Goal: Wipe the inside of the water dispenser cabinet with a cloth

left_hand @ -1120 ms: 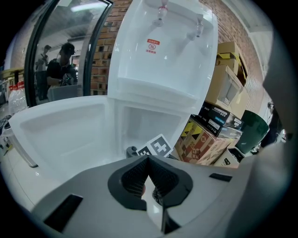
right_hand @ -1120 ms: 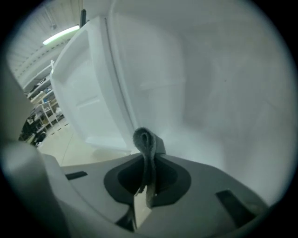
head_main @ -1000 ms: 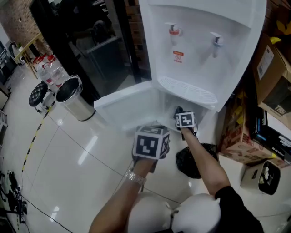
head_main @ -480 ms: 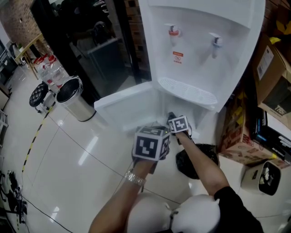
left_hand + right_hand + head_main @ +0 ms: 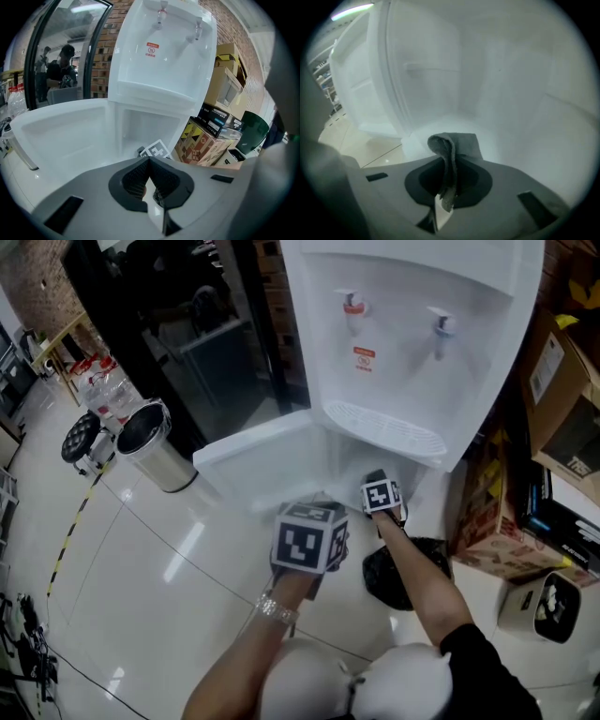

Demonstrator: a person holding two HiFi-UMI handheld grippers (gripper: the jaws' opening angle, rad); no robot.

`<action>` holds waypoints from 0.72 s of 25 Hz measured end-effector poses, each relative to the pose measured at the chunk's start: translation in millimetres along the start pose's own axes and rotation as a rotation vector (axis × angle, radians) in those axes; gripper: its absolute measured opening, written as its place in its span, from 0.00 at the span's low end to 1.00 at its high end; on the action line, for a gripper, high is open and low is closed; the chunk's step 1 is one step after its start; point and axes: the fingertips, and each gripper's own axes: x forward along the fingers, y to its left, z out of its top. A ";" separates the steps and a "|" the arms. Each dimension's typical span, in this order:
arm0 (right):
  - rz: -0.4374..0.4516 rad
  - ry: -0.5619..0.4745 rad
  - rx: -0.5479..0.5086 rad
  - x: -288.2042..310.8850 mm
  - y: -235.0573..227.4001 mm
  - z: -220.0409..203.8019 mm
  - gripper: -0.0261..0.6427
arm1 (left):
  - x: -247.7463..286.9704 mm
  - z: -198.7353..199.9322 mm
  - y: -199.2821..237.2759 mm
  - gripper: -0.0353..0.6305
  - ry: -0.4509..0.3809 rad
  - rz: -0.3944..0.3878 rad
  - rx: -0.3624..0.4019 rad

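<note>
Right hand-held gripper point(image 5: 449, 161), clamped on the cloth point(image 5: 457, 144) inside the cabinet point(image 5: 511, 93), may lose it if rubbing snags.

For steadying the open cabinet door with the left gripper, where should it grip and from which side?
Probably grip the door by its raised top rim, from above: it stands swung out leftward with that thin rim facing up, which two fingers can straddle. The left gripper, now shut, must open first.
</note>
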 end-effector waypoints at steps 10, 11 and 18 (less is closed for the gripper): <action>-0.126 -0.208 0.045 -20.0 -34.2 58.6 0.07 | -3.7 -0.9 7.1 0.06 -0.008 0.011 -0.005; -0.124 -0.169 0.056 -11.9 -41.0 49.4 0.07 | -4.5 -1.7 8.7 0.06 -0.008 0.014 -0.006; 0.161 -0.174 -0.070 3.9 33.0 39.9 0.07 | -2.3 -2.5 4.7 0.06 -0.003 0.001 -0.006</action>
